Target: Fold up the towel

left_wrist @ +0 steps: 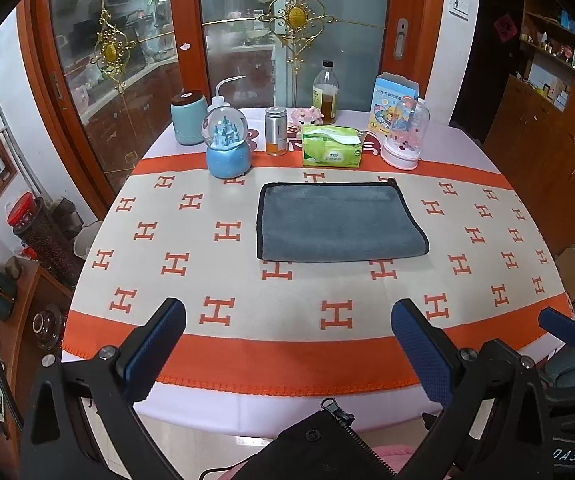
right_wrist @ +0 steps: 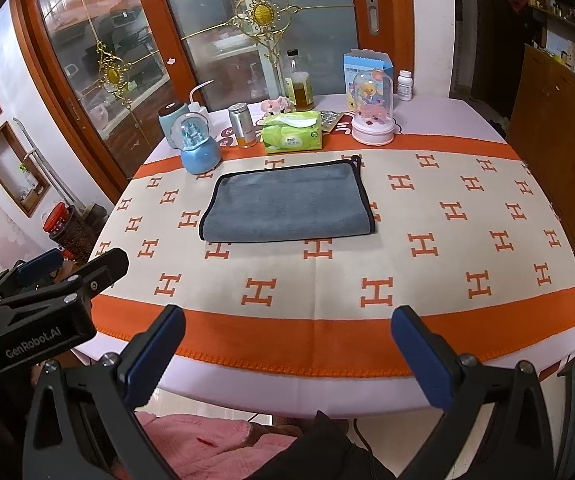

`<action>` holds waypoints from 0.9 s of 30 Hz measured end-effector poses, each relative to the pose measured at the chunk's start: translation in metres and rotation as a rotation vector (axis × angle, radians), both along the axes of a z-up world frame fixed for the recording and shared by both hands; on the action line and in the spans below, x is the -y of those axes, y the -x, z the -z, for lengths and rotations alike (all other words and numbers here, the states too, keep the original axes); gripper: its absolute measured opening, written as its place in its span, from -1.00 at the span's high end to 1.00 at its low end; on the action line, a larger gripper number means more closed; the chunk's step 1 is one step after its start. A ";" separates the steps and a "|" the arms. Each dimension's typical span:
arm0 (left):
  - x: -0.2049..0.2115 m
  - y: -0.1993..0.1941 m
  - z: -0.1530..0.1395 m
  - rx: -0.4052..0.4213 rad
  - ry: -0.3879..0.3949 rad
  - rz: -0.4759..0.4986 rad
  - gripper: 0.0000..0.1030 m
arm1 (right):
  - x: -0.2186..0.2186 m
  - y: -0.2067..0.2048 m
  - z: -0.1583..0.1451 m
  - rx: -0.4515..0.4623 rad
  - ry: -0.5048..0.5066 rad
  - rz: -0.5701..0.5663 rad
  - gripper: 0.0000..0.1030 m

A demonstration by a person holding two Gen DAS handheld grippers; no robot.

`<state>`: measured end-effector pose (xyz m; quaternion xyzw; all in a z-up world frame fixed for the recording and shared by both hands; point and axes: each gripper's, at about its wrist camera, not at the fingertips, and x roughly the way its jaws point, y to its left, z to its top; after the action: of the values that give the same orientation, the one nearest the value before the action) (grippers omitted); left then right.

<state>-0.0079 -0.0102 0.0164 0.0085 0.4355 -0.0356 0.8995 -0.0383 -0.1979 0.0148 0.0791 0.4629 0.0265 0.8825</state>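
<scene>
- Left wrist view: left tool [left_wrist: 287, 332] hangs over the near edge of the table [left_wrist: 247, 404], fingers spread wide apart, nothing between them.
- Grey towel [left_wrist: 337, 222] with black trim lies flat on the orange-and-cream H-pattern cloth [left_wrist: 191, 264], past the middle of the table; looks folded once, rounded fold along its near edge, though the layers are hard to separate at this range.
- Towel sits well apart from both tools.
- Row behind the towel: blue snow globe [left_wrist: 227, 148], green tissue pack [left_wrist: 331, 146], glass dome ornament [left_wrist: 405, 136].
- Right wrist view: right tool [right_wrist: 287, 330] also released, fingers wide, holding nothing, over the near orange border.
- The left tool shows at the left edge of this view, beside the table edge.
- Same towel [right_wrist: 287, 206] here, small loop at its far right corner.
</scene>
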 end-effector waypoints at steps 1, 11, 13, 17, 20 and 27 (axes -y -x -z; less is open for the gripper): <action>0.000 0.000 0.000 0.000 0.001 0.001 -0.98 | 0.000 0.000 0.000 -0.002 0.001 0.002 -1.00; 0.001 0.000 -0.001 0.003 0.001 0.005 -0.98 | -0.001 -0.001 0.002 -0.009 0.000 0.006 -1.00; 0.001 0.000 -0.001 0.003 0.001 0.005 -0.98 | -0.001 -0.001 0.002 -0.009 0.000 0.006 -1.00; 0.001 0.000 -0.001 0.003 0.000 0.005 -0.98 | -0.002 -0.001 0.003 -0.013 0.003 0.006 -1.00; 0.001 0.000 -0.001 0.004 0.001 0.005 -0.98 | -0.004 -0.001 0.004 -0.015 0.005 0.006 -1.00; 0.000 -0.002 -0.002 0.002 0.001 0.010 -0.98 | -0.005 -0.001 0.006 -0.021 0.006 0.011 -1.00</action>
<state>-0.0056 -0.0098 0.0181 0.0102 0.4346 -0.0405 0.8997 -0.0375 -0.1927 0.0089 0.0791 0.4719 0.0194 0.8779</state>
